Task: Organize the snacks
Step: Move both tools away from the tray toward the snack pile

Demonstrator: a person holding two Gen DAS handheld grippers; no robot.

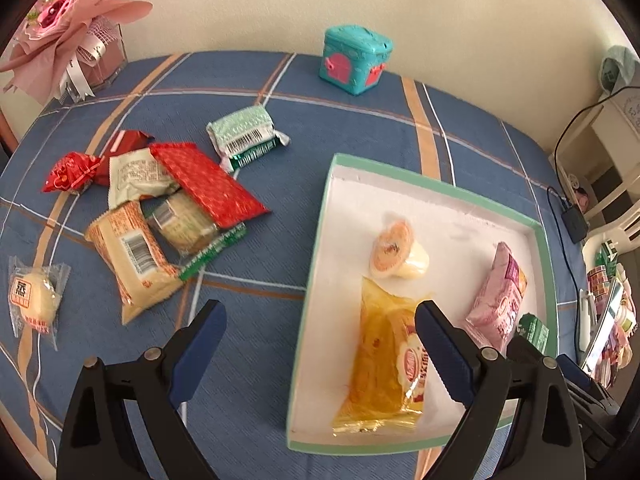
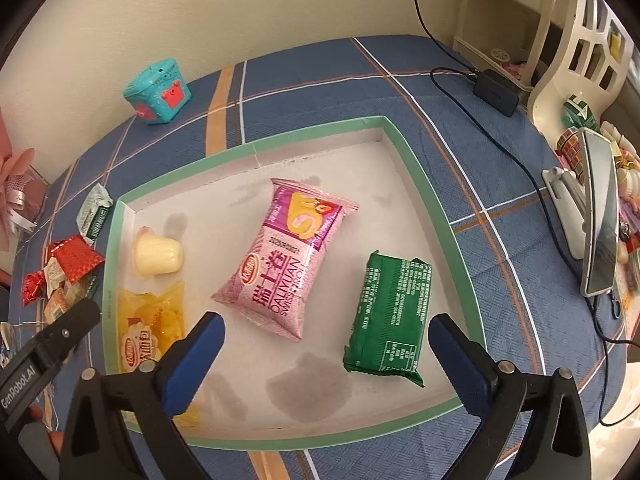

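Your shallow white box (image 2: 420, 184), rimmed in green, lies toward the right side of the surface (image 1: 360, 128), which is covered in blue plaid cloth. Four snacks lie in it: a pink Swiss-roll packet (image 2: 284, 264) in the middle, a green packet (image 2: 390, 312) just beside it toward the box's right wall, a pale jelly cup (image 2: 158, 256) tipped on its side near the far-left corner, and a yellow bread packet (image 1: 384, 360) along the left wall.

Your left gripper (image 1: 320, 344) hangs over the box's left rim, jaws wide apart with nothing between them. Your right gripper (image 2: 326, 344) hangs over the near part of the box, jaws likewise spread and clear of both packets.

The unsorted snacks (image 1: 160, 208) lie heaped left of the box, with a green-and-white packet (image 1: 246, 136) apart toward the far edge and a clear-wrapped bun (image 1: 34, 296) alone near the left edge. A teal toy box (image 1: 356, 60) stands at the far edge, a pink bouquet (image 1: 68, 28) at the far-left corner, and a black adapter (image 2: 496, 90) with its cable at the far-right.
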